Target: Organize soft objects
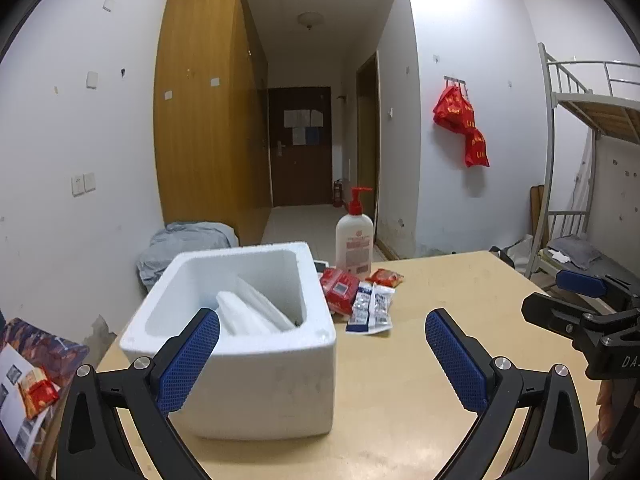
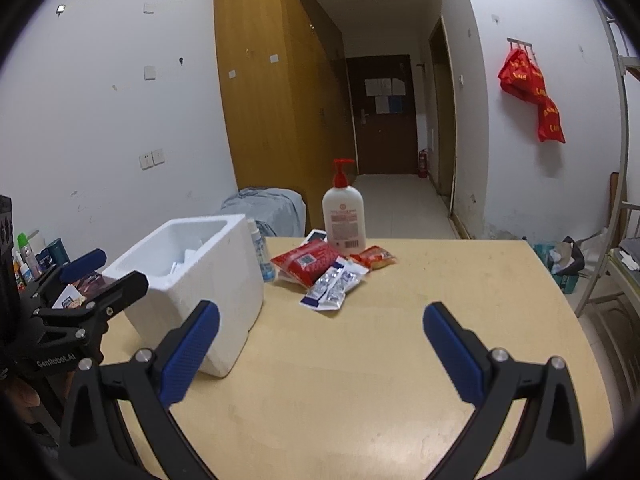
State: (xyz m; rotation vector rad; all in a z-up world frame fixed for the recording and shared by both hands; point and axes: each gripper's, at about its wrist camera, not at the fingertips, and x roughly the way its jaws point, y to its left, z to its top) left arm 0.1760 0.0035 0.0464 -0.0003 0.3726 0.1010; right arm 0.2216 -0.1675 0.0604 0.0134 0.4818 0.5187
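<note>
1. The left gripper (image 1: pixel 322 334) hung over the near edge of the white foam box (image 1: pixel 256 380), jaws spread wide, nothing between the blue pads (image 1: pixel 188 360).
2. The right gripper (image 2: pixel 320 334) was just as wide apart and just as empty, poised above bare tabletop to the right of the box.
3. The soft packets sat in a cluster on the table beside the box's far right corner: a red snack bag (image 2: pixel 306 262), two blue-and-white sachets (image 2: pixel 334 284) and a small orange packet (image 2: pixel 376 258).
4. The sachets lay flat and overlapping (long axes running from near-left to far-right in the right wrist view), their far ends reaching towards the red bag.
5. The red bag lay flat with its long side running left to right, touching the sachets.
6. Inside the box, white soft packs (image 1: pixel 256 312) leaned tilted against the wall.
7. A pump lotion bottle (image 2: pixel 344 216) stood upright behind the cluster, red nozzle pointing right; a small clear spray bottle (image 2: pixel 262 252) stood against the box's far side.
8. The table (image 2: pixel 400 360) was pale wood, worn and smudged.
9. Around it: white scuffed walls, a tall wooden wardrobe (image 1: pixel 204 108), a dark door (image 1: pixel 300 144) down the hallway, red bags (image 1: pixel 464 124) hung on wall hooks, and a metal bunk bed frame (image 1: pixel 576 128) at right.
</note>
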